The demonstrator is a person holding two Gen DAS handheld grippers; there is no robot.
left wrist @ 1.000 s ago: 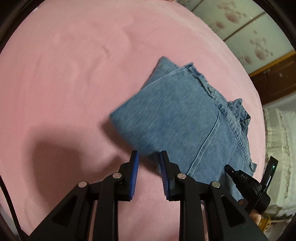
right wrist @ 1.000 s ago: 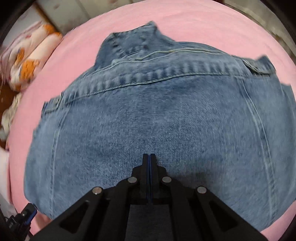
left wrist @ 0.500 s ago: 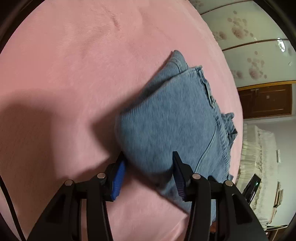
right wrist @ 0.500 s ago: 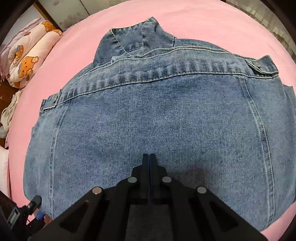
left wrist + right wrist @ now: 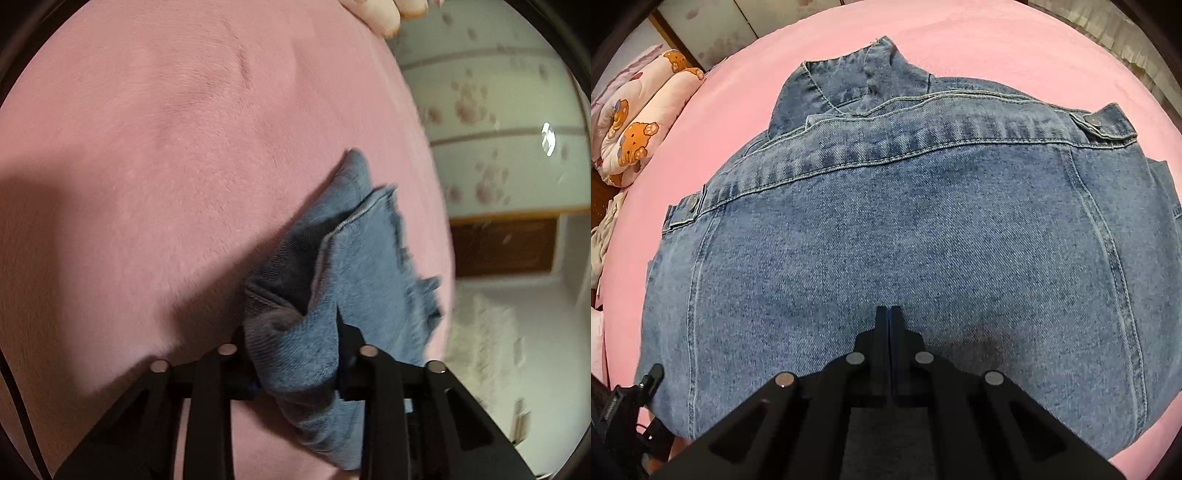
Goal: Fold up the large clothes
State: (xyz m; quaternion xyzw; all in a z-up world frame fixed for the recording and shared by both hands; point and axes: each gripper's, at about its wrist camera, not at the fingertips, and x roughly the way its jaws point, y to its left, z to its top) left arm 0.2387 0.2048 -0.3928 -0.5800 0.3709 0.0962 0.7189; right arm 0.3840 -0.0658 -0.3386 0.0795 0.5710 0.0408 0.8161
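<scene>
I see a pink bed (image 5: 960, 48) with a bear-print pillow (image 5: 635, 136) at its far left edge. My left gripper (image 5: 295, 354) is clamped on a corner of the jacket (image 5: 905, 240). My right gripper (image 5: 889, 321), pressed together, rests on the denim mid-bed.

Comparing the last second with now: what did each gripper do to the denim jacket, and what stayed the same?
The left gripper moved forward onto the folded edge of the denim jacket; its jaws, open and clear of the cloth a second ago, now bracket a bunched wad of denim that fills the gap between them. The right gripper stayed shut above the jacket's back panel. The jacket still lies on the pink blanket.
</scene>
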